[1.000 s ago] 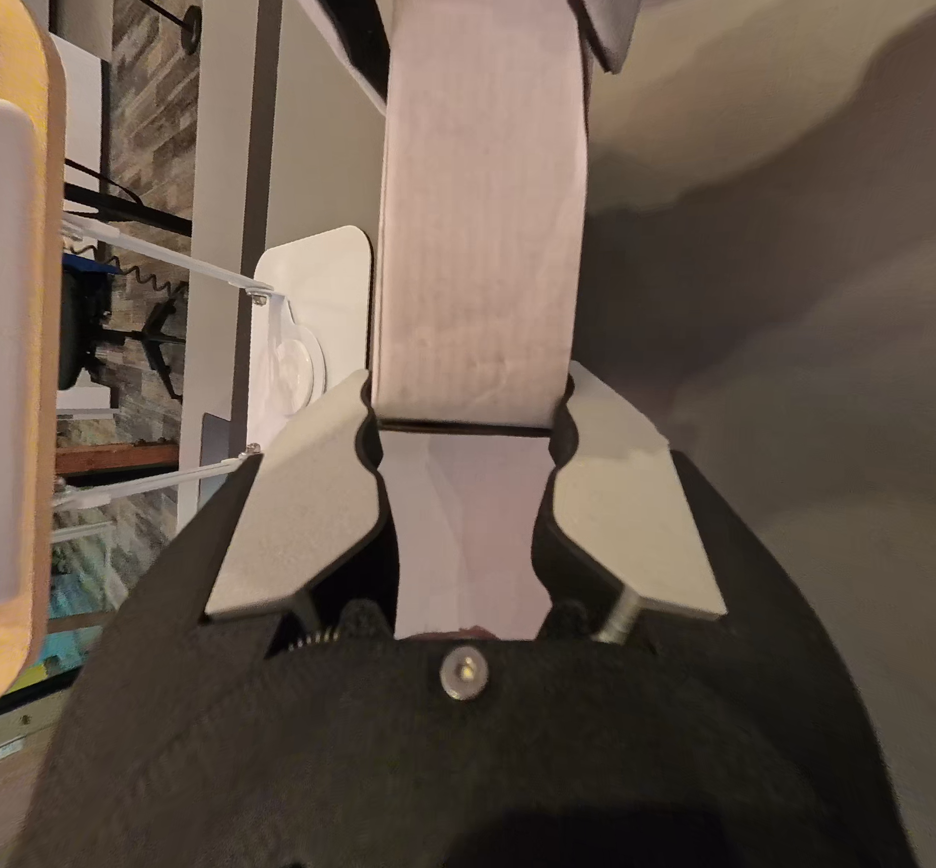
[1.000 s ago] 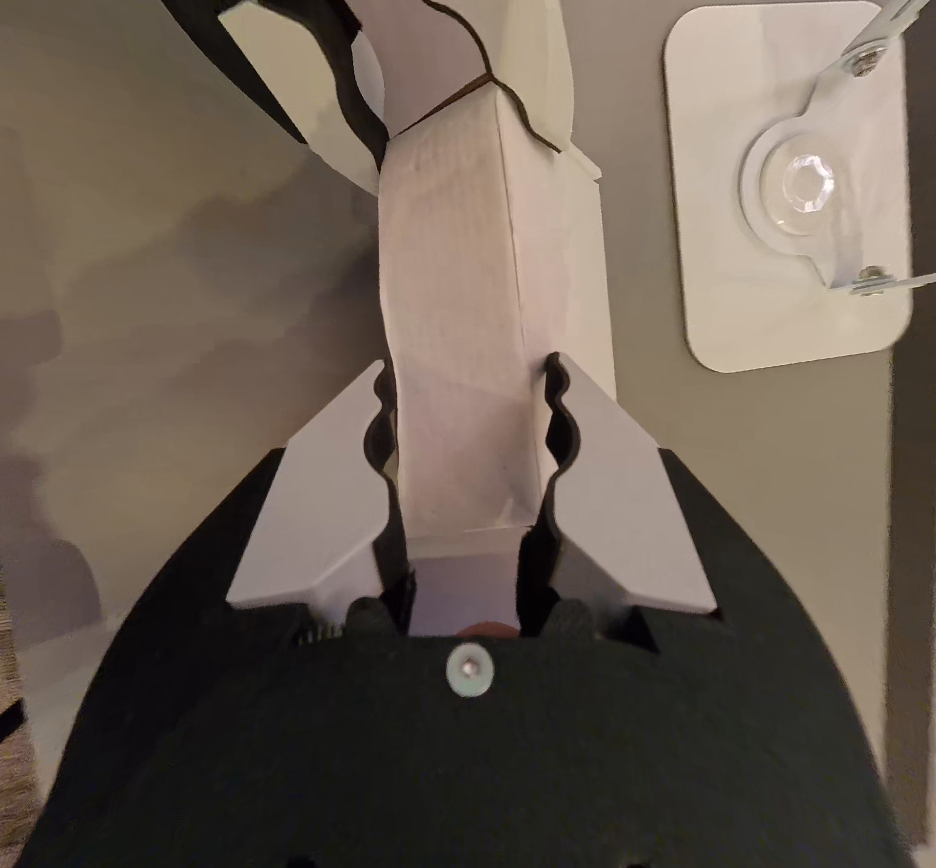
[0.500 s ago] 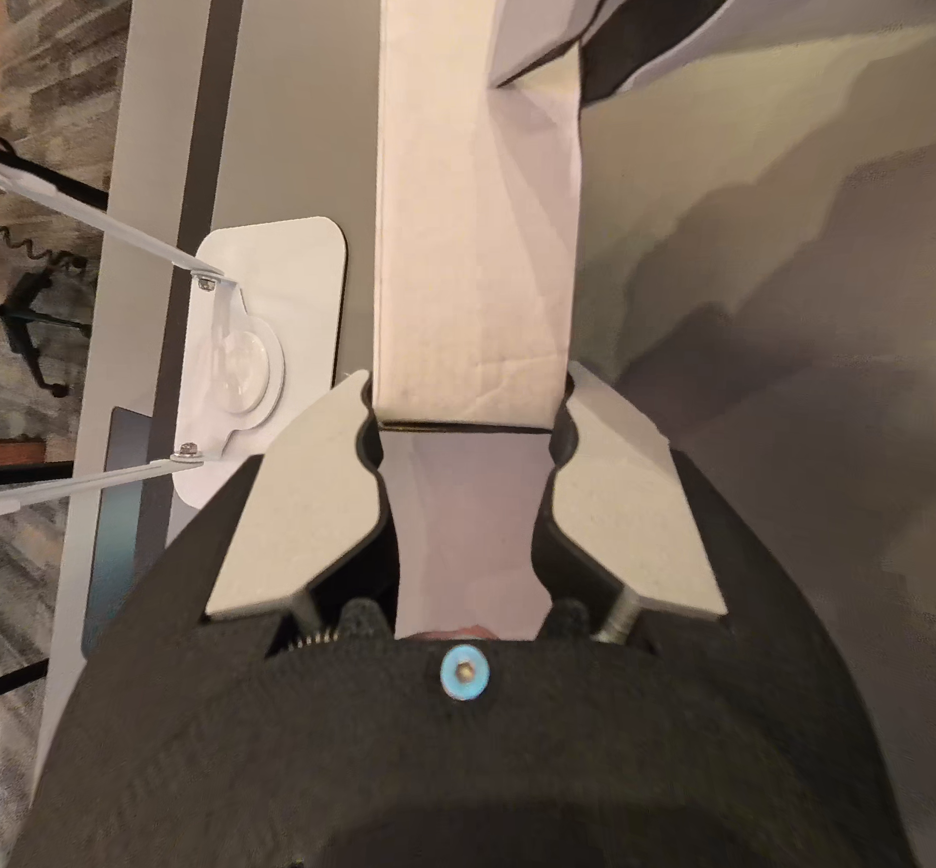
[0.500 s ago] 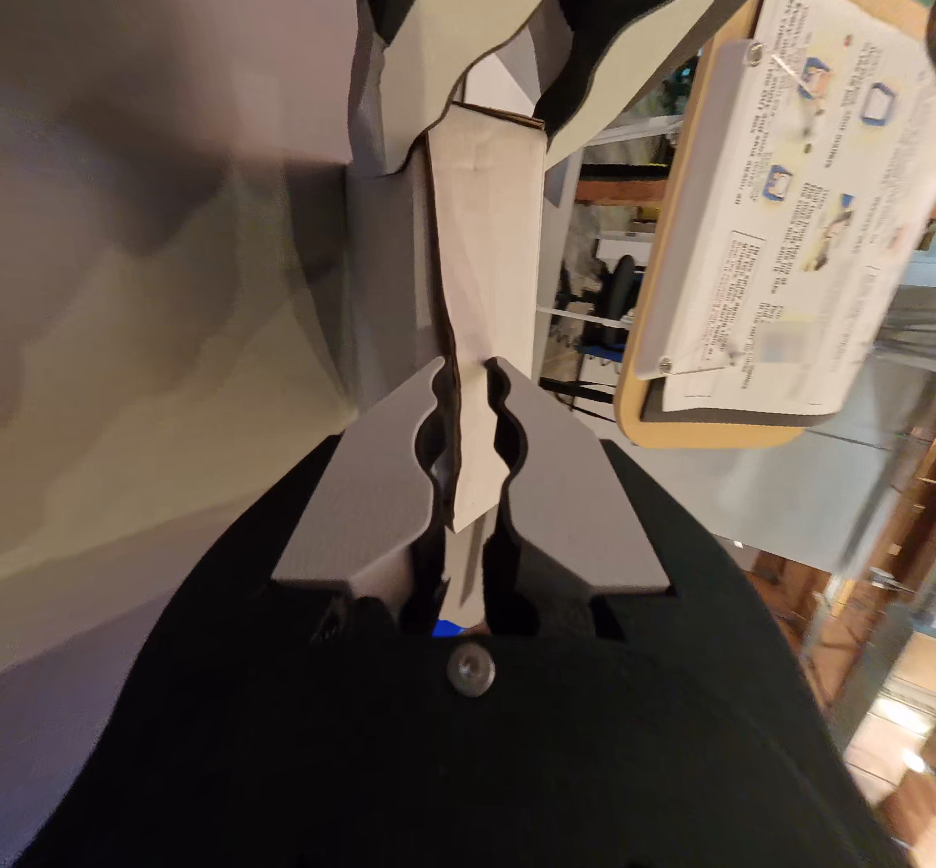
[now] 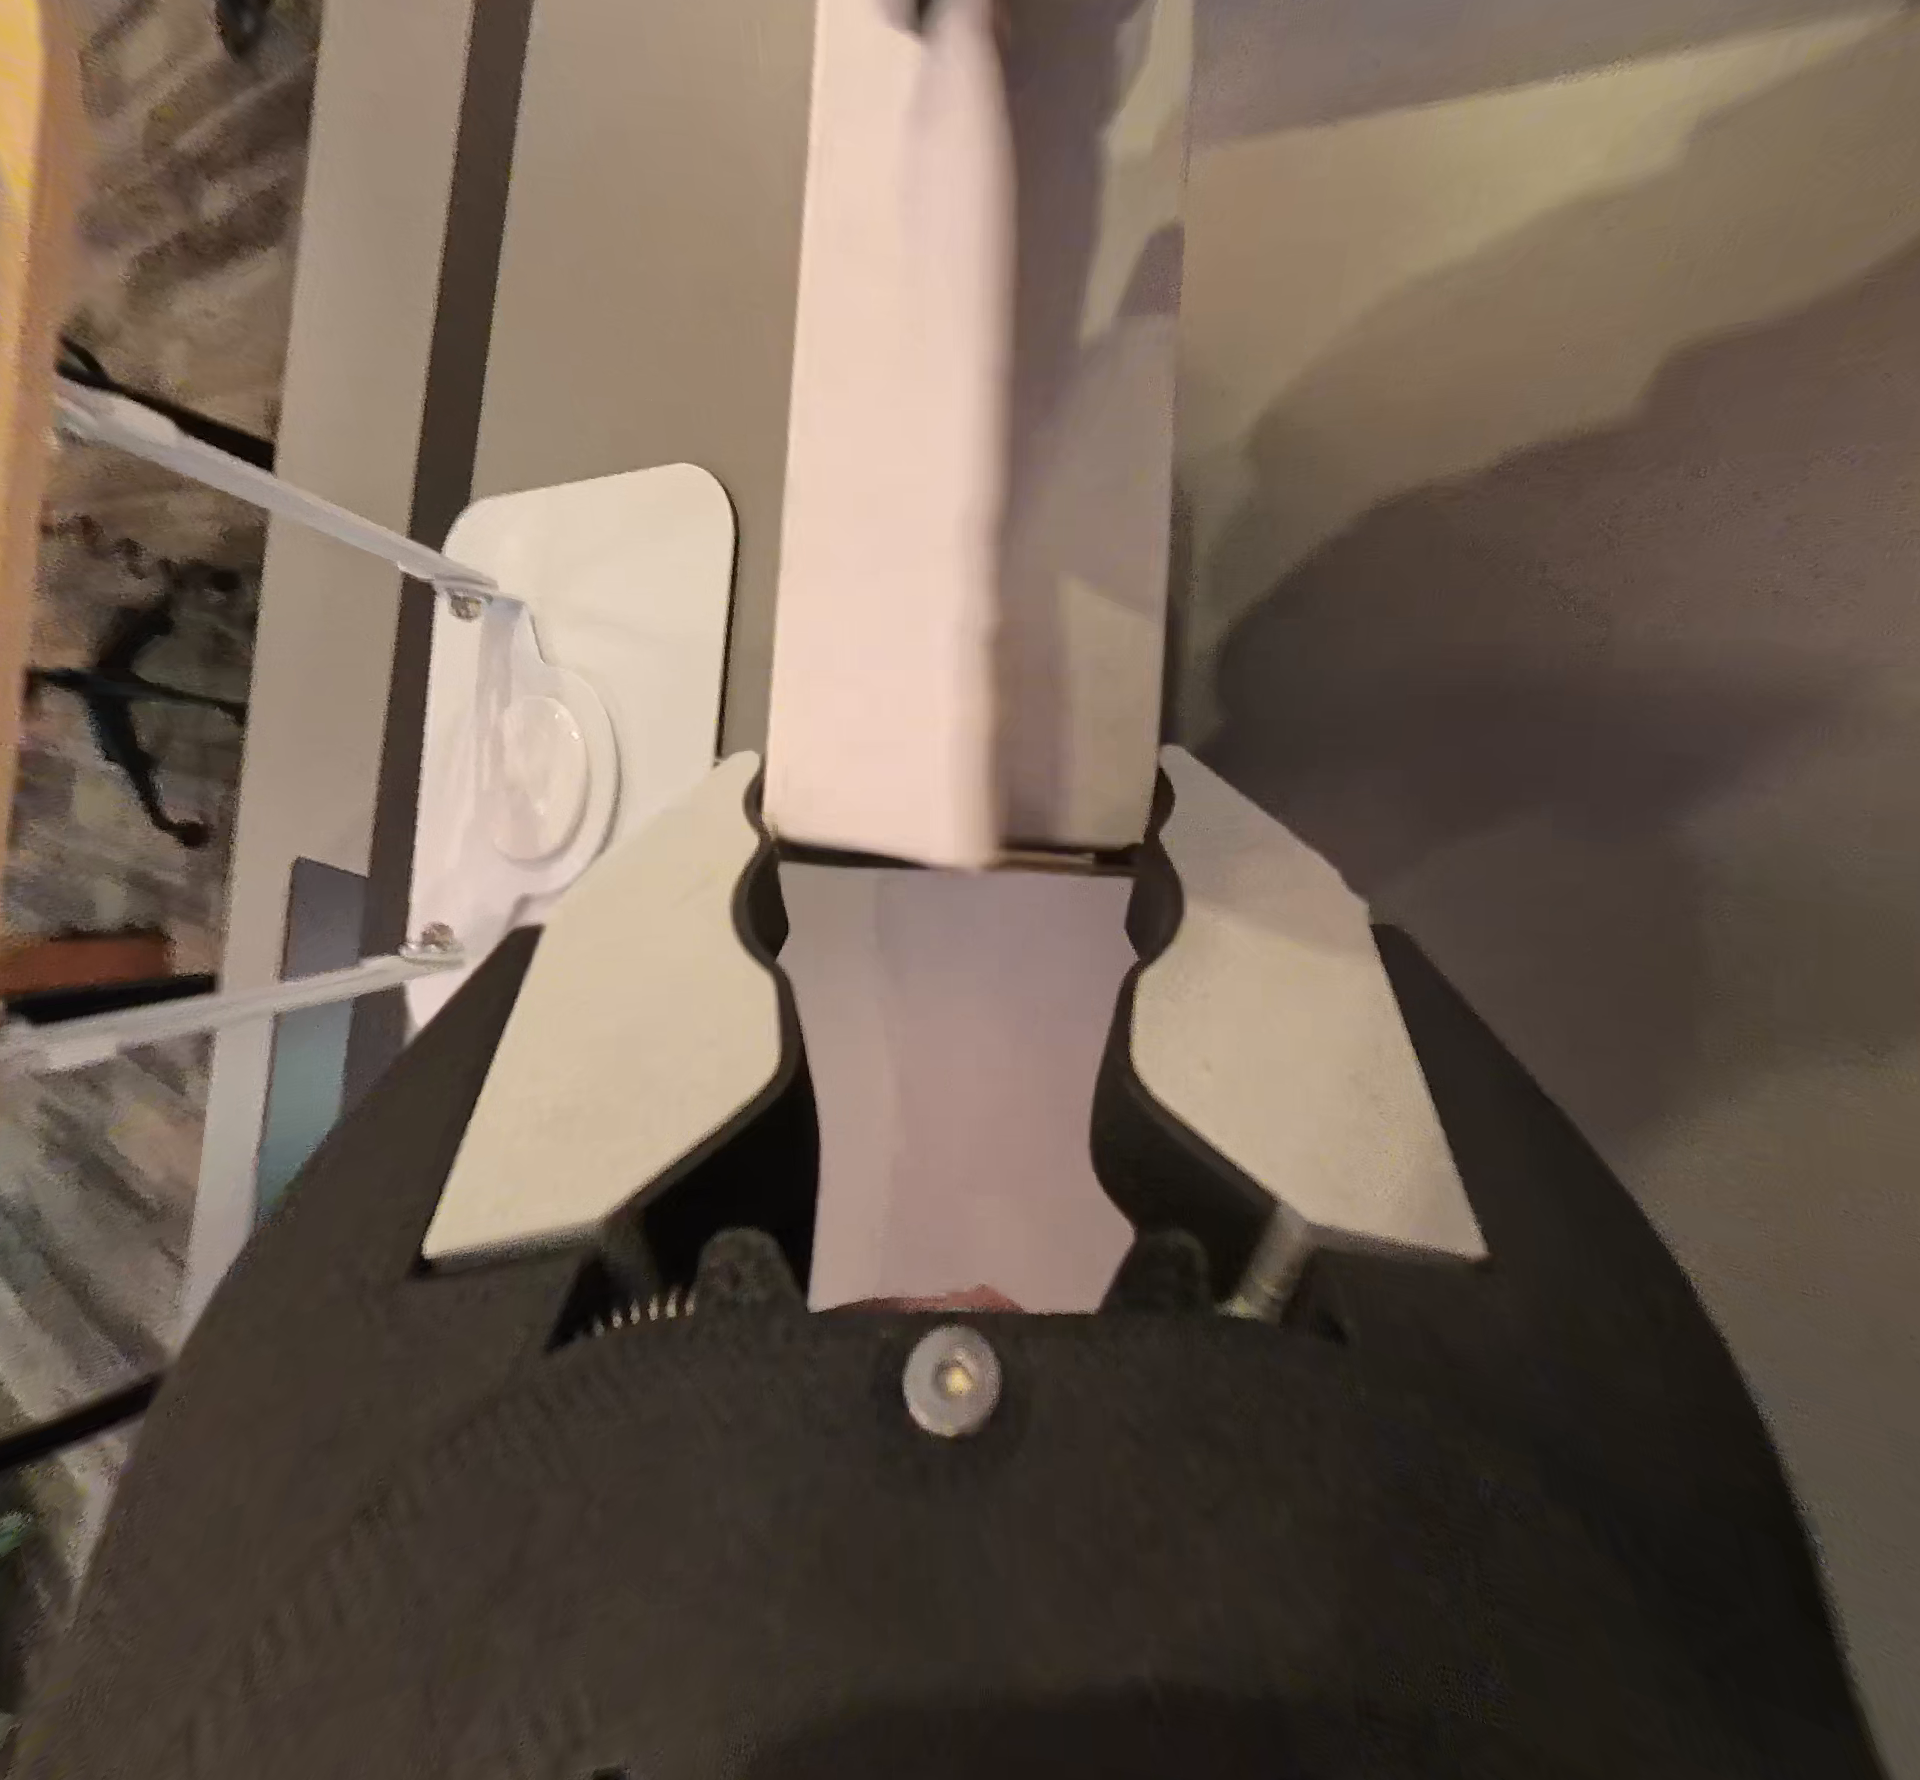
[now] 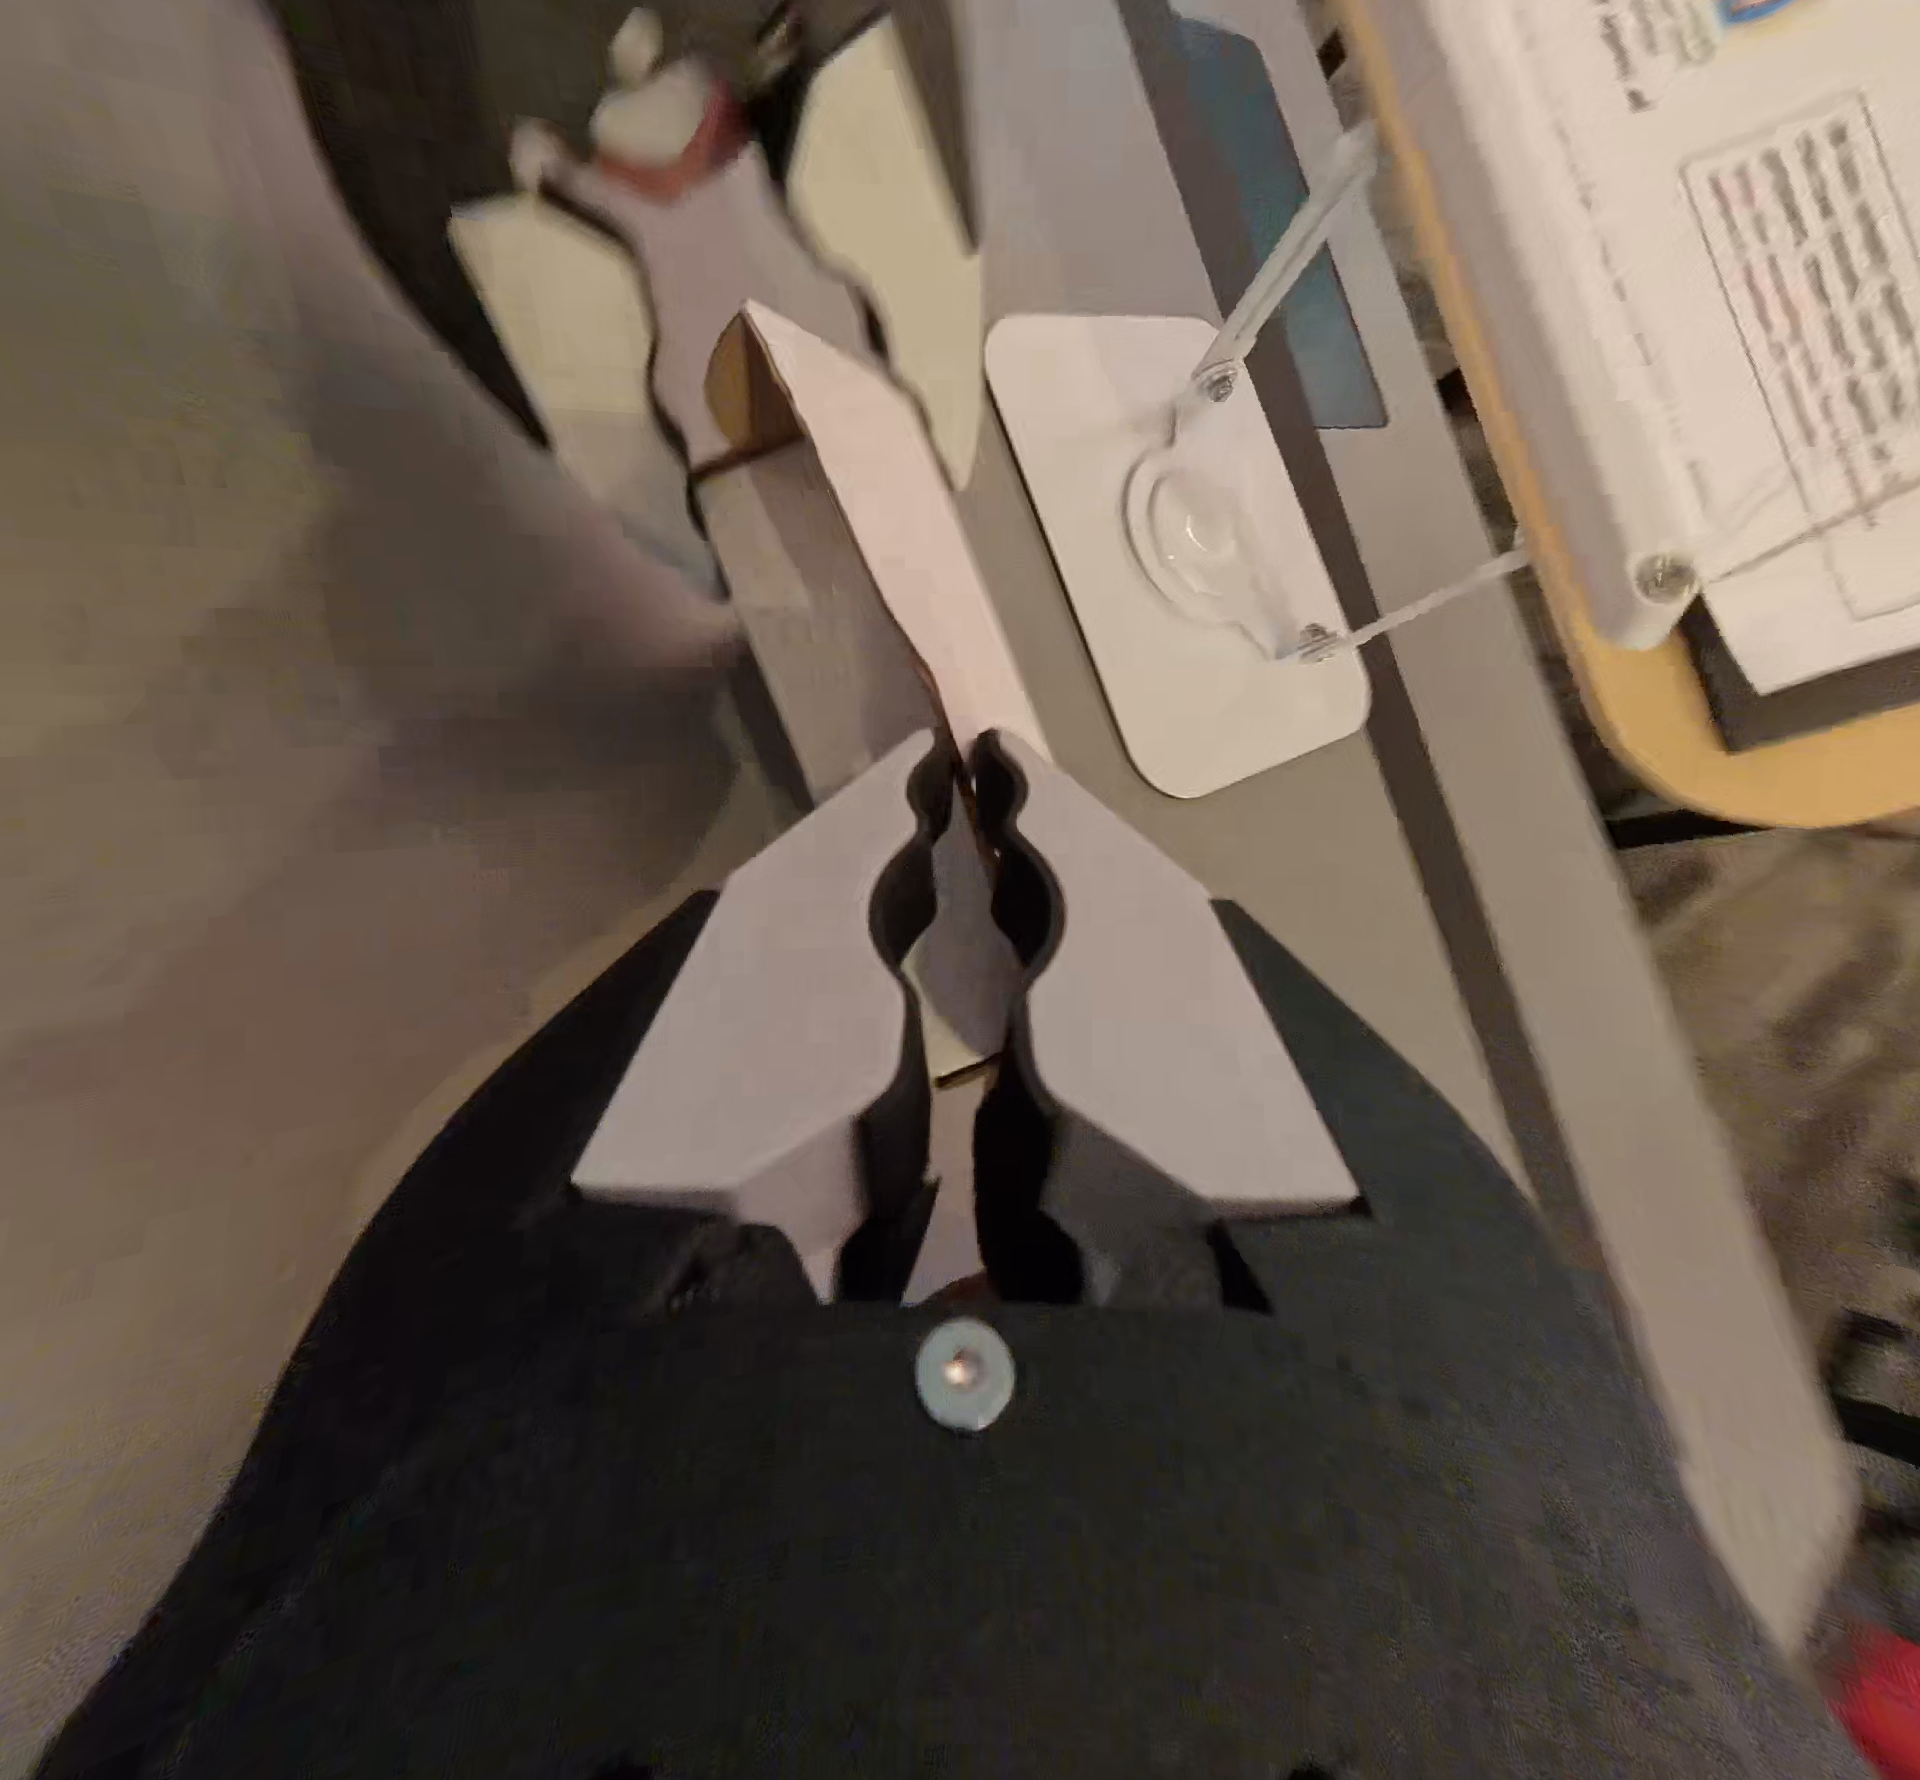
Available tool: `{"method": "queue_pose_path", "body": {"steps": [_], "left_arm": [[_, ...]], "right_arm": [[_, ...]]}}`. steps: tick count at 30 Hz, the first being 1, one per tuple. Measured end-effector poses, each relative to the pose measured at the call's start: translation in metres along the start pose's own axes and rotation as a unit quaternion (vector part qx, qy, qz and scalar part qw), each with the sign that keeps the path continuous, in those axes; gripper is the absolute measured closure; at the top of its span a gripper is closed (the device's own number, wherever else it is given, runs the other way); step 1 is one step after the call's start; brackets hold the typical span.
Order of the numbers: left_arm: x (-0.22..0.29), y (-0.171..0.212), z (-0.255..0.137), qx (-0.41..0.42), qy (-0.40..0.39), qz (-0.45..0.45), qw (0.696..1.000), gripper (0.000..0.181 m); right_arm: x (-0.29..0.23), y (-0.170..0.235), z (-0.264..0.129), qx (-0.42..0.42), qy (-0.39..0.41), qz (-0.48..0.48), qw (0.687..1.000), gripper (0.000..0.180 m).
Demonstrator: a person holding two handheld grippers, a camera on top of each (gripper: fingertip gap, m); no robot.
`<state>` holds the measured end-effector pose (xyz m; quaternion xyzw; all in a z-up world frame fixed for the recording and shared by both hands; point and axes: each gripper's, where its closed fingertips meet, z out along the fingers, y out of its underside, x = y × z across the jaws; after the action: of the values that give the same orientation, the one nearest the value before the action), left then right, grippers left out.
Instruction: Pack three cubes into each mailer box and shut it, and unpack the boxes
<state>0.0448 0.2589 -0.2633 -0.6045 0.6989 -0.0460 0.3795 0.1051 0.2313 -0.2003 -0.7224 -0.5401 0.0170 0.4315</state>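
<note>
A white mailer box (image 5: 894,483) is held in the air between both grippers. My left gripper (image 5: 958,764) is shut on the box, its jaws wide across the end of the box. My right gripper (image 6: 964,743) is shut on a thin white flap of the box (image 6: 883,504), its jaws nearly together. In the right wrist view the flap stands away from the box and brown cardboard inside (image 6: 740,390) shows. The left gripper's fingers (image 6: 873,203) show beyond, at the box's far end. No cubes are in view.
A grey table top (image 5: 1558,795) lies below. A white stand base with a clear dome (image 5: 592,650) sits near the table's edge; it also shows in the right wrist view (image 6: 1174,546). A wooden board with paper sheets (image 6: 1662,276) hangs beyond the edge.
My right gripper let go of the box's full width and closed on the thin flap, then swung round with it. My left gripper has kept its hold on the box end.
</note>
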Motion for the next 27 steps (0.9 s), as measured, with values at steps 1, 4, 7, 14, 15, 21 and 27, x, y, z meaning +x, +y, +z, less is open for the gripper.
{"method": "queue_pose_path", "body": {"steps": [1,4,7,14,15,21,27], "left_arm": [[0.002,-0.002,0.001,0.007,-0.005,0.010,1.000,0.116],[0.002,-0.005,0.003,0.011,-0.012,-0.004,1.000,0.117],[0.002,-0.004,0.002,0.011,-0.025,0.009,1.000,0.117],[0.014,-0.004,-0.003,0.026,-0.056,0.007,0.998,0.114],[0.018,-0.004,-0.004,0.030,-0.056,0.002,0.998,0.112],[0.027,-0.001,-0.010,0.035,-0.113,0.013,0.993,0.116],[0.034,0.003,-0.016,0.033,-0.142,0.029,0.989,0.121]], "right_arm": [[0.004,-0.002,-0.003,0.002,-0.014,0.020,1.000,0.179],[0.009,0.000,-0.002,-0.019,-0.012,-0.001,1.000,0.179],[0.012,-0.002,-0.003,-0.022,-0.029,0.013,0.999,0.179],[0.005,-0.003,-0.005,-0.043,-0.099,0.100,0.989,0.178],[0.001,-0.003,-0.007,-0.043,-0.103,0.106,0.988,0.178],[-0.011,-0.001,-0.014,-0.047,-0.119,0.147,0.981,0.178],[-0.011,-0.004,-0.020,-0.044,-0.107,0.163,0.980,0.179]]}}
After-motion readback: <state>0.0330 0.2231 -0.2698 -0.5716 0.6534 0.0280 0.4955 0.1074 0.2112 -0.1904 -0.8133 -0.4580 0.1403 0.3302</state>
